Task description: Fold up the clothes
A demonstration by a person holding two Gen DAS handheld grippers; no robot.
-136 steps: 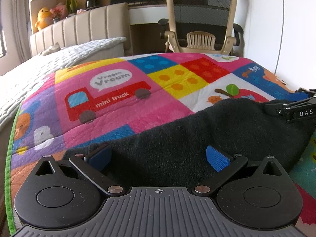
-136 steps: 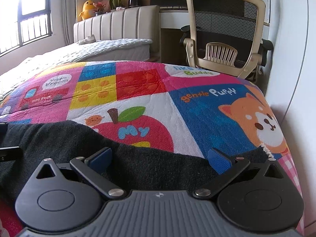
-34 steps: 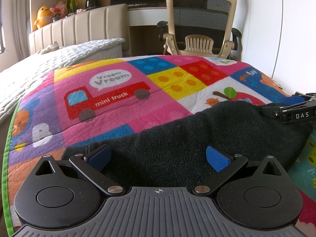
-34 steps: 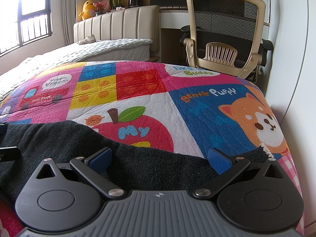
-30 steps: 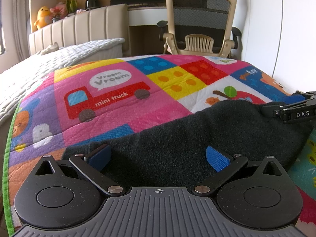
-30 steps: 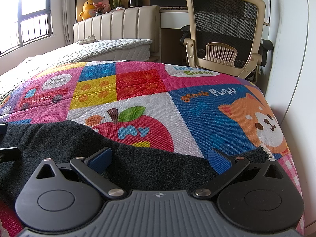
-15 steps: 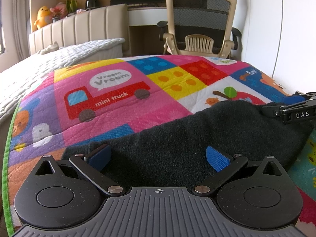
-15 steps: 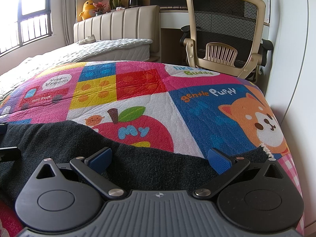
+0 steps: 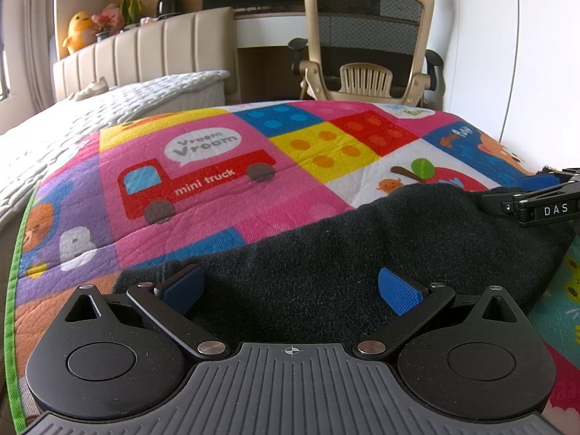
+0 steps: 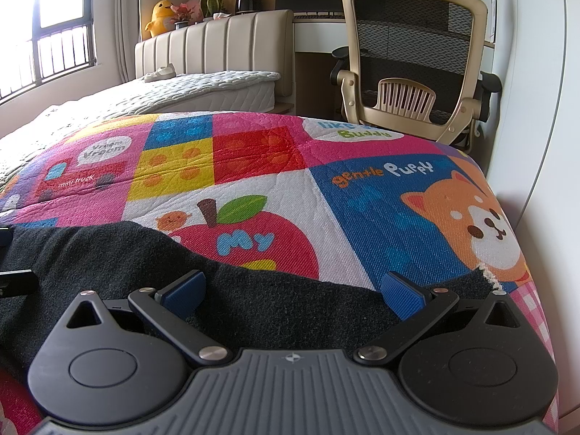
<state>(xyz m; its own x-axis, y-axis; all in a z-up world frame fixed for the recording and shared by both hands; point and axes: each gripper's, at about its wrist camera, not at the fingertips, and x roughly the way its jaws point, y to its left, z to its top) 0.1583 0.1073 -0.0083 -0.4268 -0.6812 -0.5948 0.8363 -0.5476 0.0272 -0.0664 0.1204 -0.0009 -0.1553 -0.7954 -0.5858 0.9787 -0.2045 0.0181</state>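
Left gripper (image 9: 290, 286): jaws spread wide, released, nothing between the blue pads (image 9: 398, 291). Both pads sit low over a dark garment (image 9: 326, 253); contact with the cloth can't be told from this view. Right gripper (image 10: 291, 290): jaws also spread wide, released, blue pads (image 10: 404, 295) just above the same dark fabric (image 10: 272, 301).

Garment is a charcoal fleecy piece lying flat across the lower part of both frames, spread on a colourful play mat (image 9: 203, 181). In the left wrist view its far edge runs diagonally from lower left up to the right, where the right gripper's black linkage marked "DAS" shows at the right edge of the frame, over the cloth. In the right wrist view the far edge dips in the middle, and a small frayed white bit (image 10: 485, 273) sticks up at its lower-right corner. A black part of the left gripper shows at the left edge of that frame.

Mat print: red mini truck (image 9: 188, 185), toy-brick squares, apple (image 10: 250, 239), orange puppy (image 10: 475, 224).

Beyond the mat: quilted white bed (image 10: 203, 87) with beige padded headboard upper left, beige mesh office chair (image 10: 413, 54) upper centre-right, white worktop (image 9: 268, 29) behind it, yellow plush toy (image 10: 159, 11) and plants on the headboard shelf, window at upper left of the right wrist view.
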